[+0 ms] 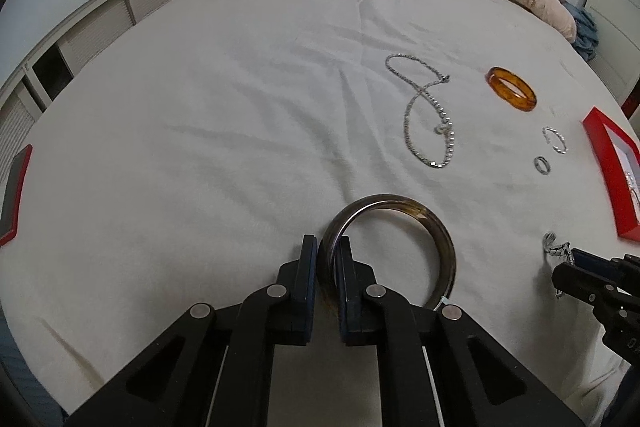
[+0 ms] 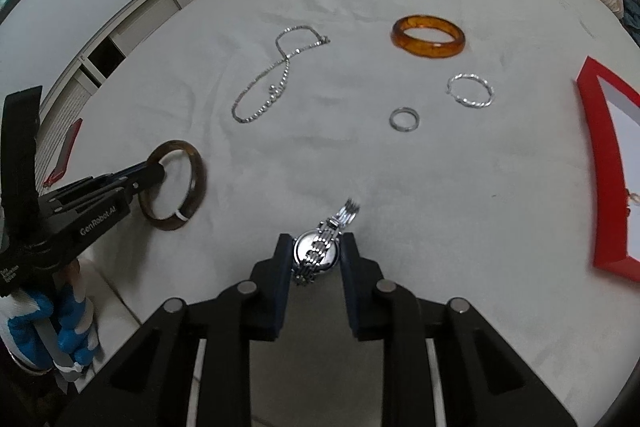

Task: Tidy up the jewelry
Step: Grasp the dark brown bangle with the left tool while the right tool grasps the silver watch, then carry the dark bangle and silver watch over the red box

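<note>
- Jewelry lies spread on a white bedsheet (image 1: 200, 107): two bangles, one silver necklace (image 1: 428, 111), two small silver rings, one silver watch (image 2: 318, 253).
- The left gripper (image 1: 328, 247) is clamped on the rim of the dark bangle (image 1: 440, 239), near the sheet's front edge.
- The right gripper (image 2: 316, 247) pinches the watch by its case, with the band trailing forward.
- Only the right wrist view shows the watch face and a blue-and-white gloved hand (image 2: 48, 319) on the left tool; the left wrist view shows just a bit of band.
- The amber bangle (image 2: 428, 37), twisted ring (image 2: 470, 91) and plain ring (image 2: 404, 119) lie apart beyond the grippers.
- A red box (image 2: 600, 163) sits at right; only the left wrist view shows another red-edged piece (image 1: 16, 195) at far left clearly.
</note>
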